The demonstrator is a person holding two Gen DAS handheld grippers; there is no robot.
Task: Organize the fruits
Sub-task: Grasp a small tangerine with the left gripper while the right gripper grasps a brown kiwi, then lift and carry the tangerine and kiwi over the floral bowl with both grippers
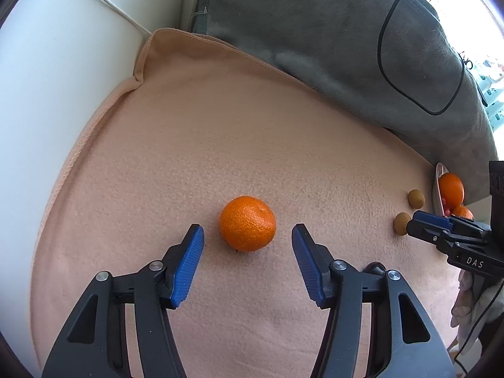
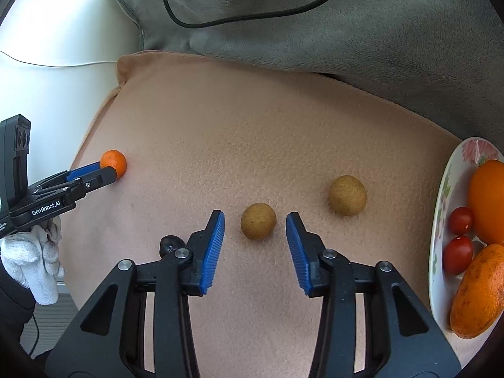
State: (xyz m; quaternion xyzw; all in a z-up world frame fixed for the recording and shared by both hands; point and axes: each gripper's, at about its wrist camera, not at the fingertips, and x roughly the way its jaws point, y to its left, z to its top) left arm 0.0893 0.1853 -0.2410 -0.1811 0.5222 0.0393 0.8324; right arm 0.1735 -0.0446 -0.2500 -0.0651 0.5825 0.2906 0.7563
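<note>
A mandarin lies on the peach blanket, just ahead of my open left gripper, between its blue fingertips but untouched. It also shows in the right wrist view. My right gripper is open around a small brown fruit, not touching it. A second brown fruit lies to its right. A flowered plate at the right edge holds two oranges and two cherry tomatoes.
A grey cushion with a black cable lies behind the blanket. A white surface borders the blanket on the left. A small dark fruit sits beside my right gripper's left finger.
</note>
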